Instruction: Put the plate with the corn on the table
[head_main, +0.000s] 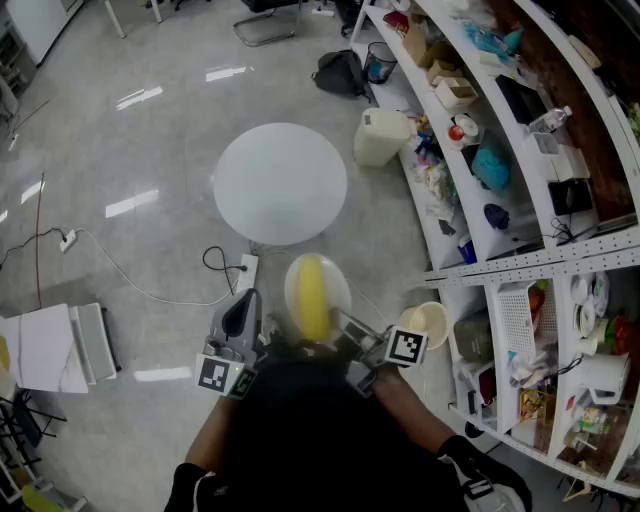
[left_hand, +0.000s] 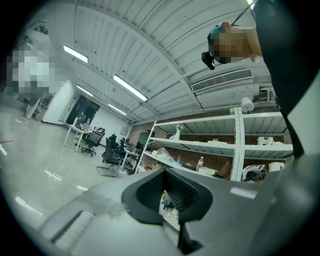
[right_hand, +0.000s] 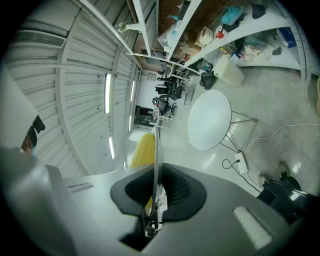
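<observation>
A white plate (head_main: 335, 285) carrying a yellow corn cob (head_main: 313, 295) hangs in the air just in front of the person, above the floor. My right gripper (head_main: 345, 325) is shut on the plate's near right rim. In the right gripper view the plate (right_hand: 156, 145) shows edge-on between the jaws, with the corn (right_hand: 144, 150) on its left side. The round white table (head_main: 281, 183) stands bare further ahead, also seen as the table (right_hand: 209, 120) beyond the plate. My left gripper (head_main: 243, 305) is beside the plate on the left, apart from it, jaws together and holding nothing (left_hand: 167, 192).
Curved white shelving (head_main: 500, 150) full of clutter runs along the right. A white bin (head_main: 380, 135) and a black bag (head_main: 340, 72) sit by its foot. A power strip with cables (head_main: 245, 270) lies by the table's base. A cream bowl (head_main: 428, 322) is near my right gripper.
</observation>
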